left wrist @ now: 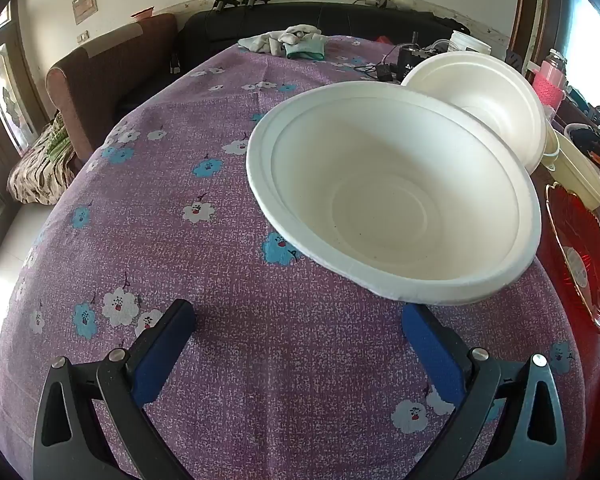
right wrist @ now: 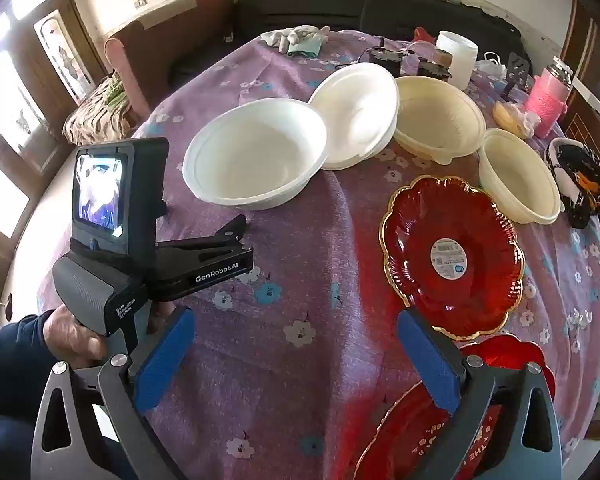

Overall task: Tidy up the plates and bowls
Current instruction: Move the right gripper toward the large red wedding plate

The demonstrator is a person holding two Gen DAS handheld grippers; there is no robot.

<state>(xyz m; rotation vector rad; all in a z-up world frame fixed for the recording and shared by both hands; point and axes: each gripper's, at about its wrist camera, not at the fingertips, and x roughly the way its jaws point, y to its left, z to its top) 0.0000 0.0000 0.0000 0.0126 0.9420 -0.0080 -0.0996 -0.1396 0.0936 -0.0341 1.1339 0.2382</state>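
Bowls and plates sit spread over a counter (right wrist: 300, 320) draped in a purple flowered cloth. Taking the near white bowl (right wrist: 256, 156) as the landmark: a second white bowl (right wrist: 356, 112) leans tilted against its far right rim, and beyond that stand a large cream bowl (right wrist: 440, 120) and a smaller cream bowl (right wrist: 520, 176). To the right of the landmark and nearer the person lies a red scalloped plate (right wrist: 452, 256) with a gold edge and a round label; another red plate (right wrist: 420, 432) lies nearer still, partly under the right gripper (right wrist: 296, 344). The right gripper hangs with fingers wide apart, nothing between them. The left gripper (left wrist: 300, 332), held in a hand (right wrist: 72, 332), is likewise spread wide and empty, just short of the landmark's near rim.
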